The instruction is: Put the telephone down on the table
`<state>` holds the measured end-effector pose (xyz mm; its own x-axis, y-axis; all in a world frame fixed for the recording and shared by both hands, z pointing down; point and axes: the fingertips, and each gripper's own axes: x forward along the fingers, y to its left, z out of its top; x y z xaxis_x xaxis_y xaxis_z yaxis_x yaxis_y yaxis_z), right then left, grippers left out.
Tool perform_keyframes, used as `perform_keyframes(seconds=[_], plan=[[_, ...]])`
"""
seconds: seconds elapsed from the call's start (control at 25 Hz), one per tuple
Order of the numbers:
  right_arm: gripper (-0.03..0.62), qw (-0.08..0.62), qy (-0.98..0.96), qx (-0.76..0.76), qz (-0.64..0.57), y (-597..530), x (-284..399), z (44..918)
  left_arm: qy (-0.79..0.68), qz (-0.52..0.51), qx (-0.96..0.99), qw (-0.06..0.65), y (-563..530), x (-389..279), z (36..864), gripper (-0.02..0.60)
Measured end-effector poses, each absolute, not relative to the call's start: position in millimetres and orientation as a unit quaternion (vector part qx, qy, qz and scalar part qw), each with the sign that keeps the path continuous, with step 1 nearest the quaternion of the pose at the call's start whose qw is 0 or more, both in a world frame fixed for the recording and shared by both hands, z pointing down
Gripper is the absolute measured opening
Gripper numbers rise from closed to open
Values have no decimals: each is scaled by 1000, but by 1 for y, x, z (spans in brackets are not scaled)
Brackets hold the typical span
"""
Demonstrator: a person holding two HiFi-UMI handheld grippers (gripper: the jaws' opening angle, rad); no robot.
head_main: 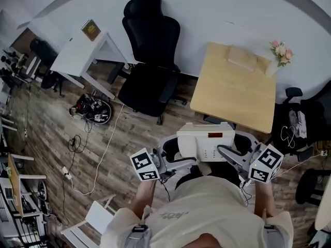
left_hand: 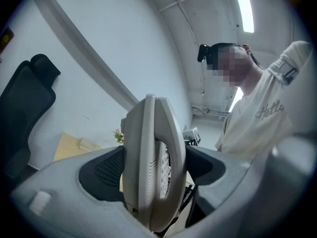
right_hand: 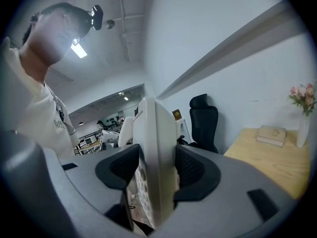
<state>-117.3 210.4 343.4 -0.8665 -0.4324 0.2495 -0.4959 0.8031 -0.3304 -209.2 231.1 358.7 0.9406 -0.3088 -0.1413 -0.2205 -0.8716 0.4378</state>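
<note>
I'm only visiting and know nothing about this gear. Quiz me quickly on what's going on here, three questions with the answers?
1. True or false: the telephone already rests on the wooden table.
2. What clamps the telephone? A) the left gripper only; B) the right gripper only; C) both grippers.
3. Fill in: the vase at the table's far right corner holds ____.

Key: 1 false, it is held up in the grippers. 2 C, one on each side. 3 flowers.
</note>
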Motion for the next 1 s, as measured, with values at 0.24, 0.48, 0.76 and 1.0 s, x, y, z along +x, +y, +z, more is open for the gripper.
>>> perform_keyframes(seconds=[0.24, 0.48, 0.76, 1.0], plan=[[218, 79, -944, 237, 215, 192, -112, 359, -148, -96, 958, 226, 214, -203, 372, 387], [218, 54, -950, 207, 226, 151, -94, 368, -173, -58, 957, 224, 176, -185, 374, 387], [218, 11, -954, 211, 213, 80, -51, 356, -165, -14, 966, 197, 103, -143, 356, 387], [218, 5, -956, 214, 202, 31, -7, 358, -160, -9, 968, 195, 53, -98, 359, 387]])
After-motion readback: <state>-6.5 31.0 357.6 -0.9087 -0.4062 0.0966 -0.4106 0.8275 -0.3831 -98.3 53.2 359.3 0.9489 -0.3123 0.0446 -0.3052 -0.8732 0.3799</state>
